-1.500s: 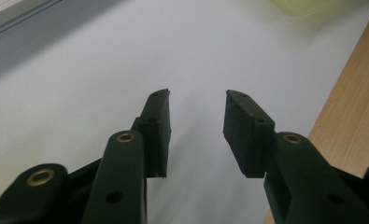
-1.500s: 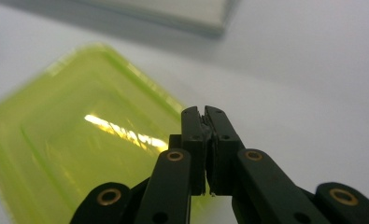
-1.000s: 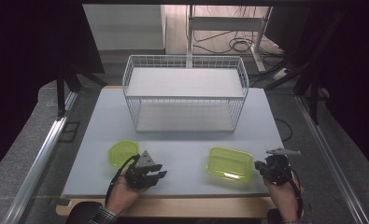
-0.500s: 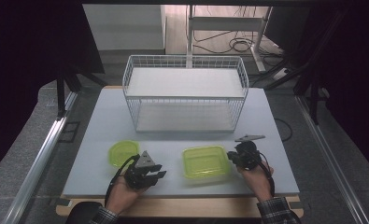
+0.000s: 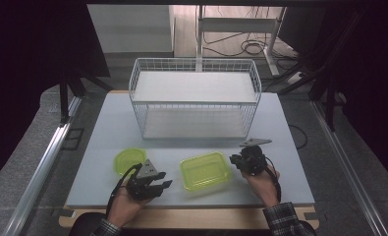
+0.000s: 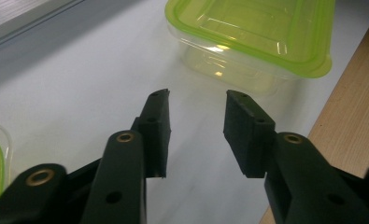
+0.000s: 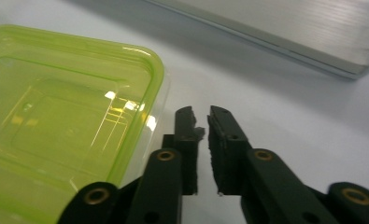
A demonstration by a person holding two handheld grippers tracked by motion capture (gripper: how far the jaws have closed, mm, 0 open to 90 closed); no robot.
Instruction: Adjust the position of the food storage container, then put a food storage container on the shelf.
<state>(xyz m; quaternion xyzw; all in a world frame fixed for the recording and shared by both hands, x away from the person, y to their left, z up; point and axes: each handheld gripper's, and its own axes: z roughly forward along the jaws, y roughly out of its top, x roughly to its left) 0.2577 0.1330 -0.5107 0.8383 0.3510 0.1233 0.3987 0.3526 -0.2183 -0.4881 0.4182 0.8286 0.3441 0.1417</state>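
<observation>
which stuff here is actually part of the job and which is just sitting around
In the job:
- rectangular clear plastic container with green lid
- right gripper, beside it, holding nothing
- left gripper, open, facing it

Lying about:
- round clear plastic container with green lid
- white wire basket

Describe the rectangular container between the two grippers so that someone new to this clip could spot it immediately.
Start at the white wire basket at the far middle of the table. In front of it, near the table's front edge, the rectangular container sits between the left gripper and the right gripper. Unlike the smaller round container to its left, it is larger and square-cornered, with a yellow-green lid on a clear body.
</observation>
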